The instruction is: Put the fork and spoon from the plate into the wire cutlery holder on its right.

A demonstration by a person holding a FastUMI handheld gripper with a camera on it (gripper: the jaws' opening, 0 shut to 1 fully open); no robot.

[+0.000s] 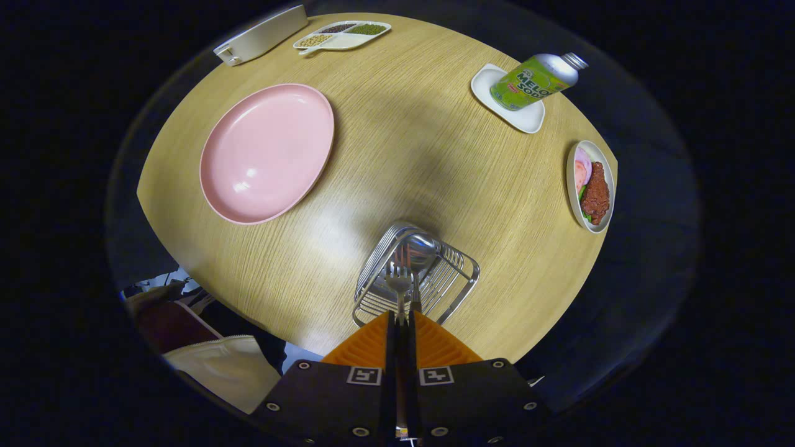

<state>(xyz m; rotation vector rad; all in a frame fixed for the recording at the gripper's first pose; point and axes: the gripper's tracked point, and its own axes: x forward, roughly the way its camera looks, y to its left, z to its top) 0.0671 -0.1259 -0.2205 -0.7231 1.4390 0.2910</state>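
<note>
Gripper view: the tongs [400, 320] are pinched tight on the handle of a fork [398, 280], tines pointing forward and down over the wire cutlery holder [416, 276], which stands just ahead of the fingertips on the wooden counter [435, 167]. A spoon [421, 245] bowl already rests inside the holder, suggesting the fork is the last piece to drop. The pink plate [267, 152], beyond and to the left, lies bare. The narrow hold on the handle's end lets the tines lead into the basket.
</note>
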